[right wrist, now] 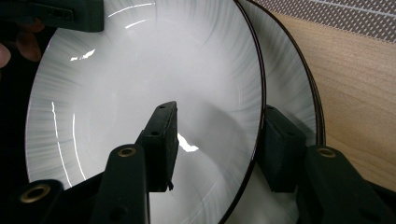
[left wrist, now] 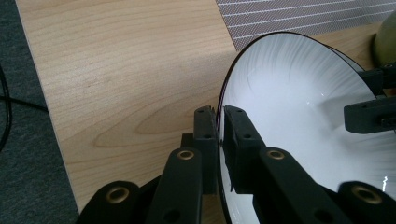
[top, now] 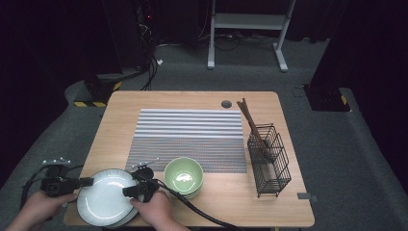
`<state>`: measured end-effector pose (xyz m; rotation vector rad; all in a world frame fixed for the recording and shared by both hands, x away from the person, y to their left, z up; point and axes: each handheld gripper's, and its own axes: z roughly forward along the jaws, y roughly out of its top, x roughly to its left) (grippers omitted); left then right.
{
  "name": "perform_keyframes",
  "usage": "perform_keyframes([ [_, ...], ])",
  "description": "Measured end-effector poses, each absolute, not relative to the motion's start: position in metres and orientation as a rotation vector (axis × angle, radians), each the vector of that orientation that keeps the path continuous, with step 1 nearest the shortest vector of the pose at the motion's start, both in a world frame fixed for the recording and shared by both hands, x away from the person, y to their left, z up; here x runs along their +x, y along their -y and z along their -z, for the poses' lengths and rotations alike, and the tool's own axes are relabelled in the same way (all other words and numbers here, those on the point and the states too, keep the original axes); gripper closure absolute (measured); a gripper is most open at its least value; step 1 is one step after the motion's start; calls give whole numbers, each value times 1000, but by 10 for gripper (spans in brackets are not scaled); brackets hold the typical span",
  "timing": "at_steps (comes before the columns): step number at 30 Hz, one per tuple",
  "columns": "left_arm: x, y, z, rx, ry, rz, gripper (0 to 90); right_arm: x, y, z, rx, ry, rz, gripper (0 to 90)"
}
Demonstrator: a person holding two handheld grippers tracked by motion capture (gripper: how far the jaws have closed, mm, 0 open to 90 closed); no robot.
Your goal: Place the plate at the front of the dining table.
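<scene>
Dark curtains and grey carpet ring the wooden tabletop (top: 202,98), with a white stand's legs on the floor beyond its far edge. A striped grey placemat (top: 190,137) lies across the middle. Near the right edge stands a black wire basket (top: 269,159) with brown chopsticks (top: 251,122) leaning out of its far compartment. A green bowl (top: 183,176) sits on another like it, just off the mat's near edge.

At the near left corner I have the top white plate (top: 105,195) of a stack, and its left side overhangs the tabletop's left edge. A second plate's rim (right wrist: 314,93) peeks out from beneath it on the right.

My left claw (top: 89,182) is clenched on the top plate's left rim. In the left gripper view, the left claw (left wrist: 219,119) has its pads pressed to either side of the dark-edged rim, with hardly a gap between them.

My right claw (top: 131,191) is at the plate's right side. In the right gripper view, the right claw (right wrist: 219,140) straddles the rim, one jaw over the plate's white face and the other below its edge. The jaws stand apart from it (released, as far as I can see), with clear space around the rim.
</scene>
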<state>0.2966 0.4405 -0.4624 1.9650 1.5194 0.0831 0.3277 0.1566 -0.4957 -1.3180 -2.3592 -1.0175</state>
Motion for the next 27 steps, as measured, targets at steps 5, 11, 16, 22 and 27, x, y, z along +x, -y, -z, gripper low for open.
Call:
perform_keyframes([
  [5,296,-440,463,1967,-1518,-80,826,328,-156,496,-1283,2399,1026,583],
  [11,296,-440,464,1969,-1523,-81,819,331,-154,498,-1269,2434,1022,680],
  [16,296,-437,464,1977,-1528,-84,811,330,-154,498,-1274,2440,1029,696],
  [22,297,-435,464,1994,-1523,-87,803,332,-153,498,-1306,2412,1005,720],
  [27,297,-434,465,2000,-1521,-86,798,332,-154,498,-1322,2404,1006,717],
])
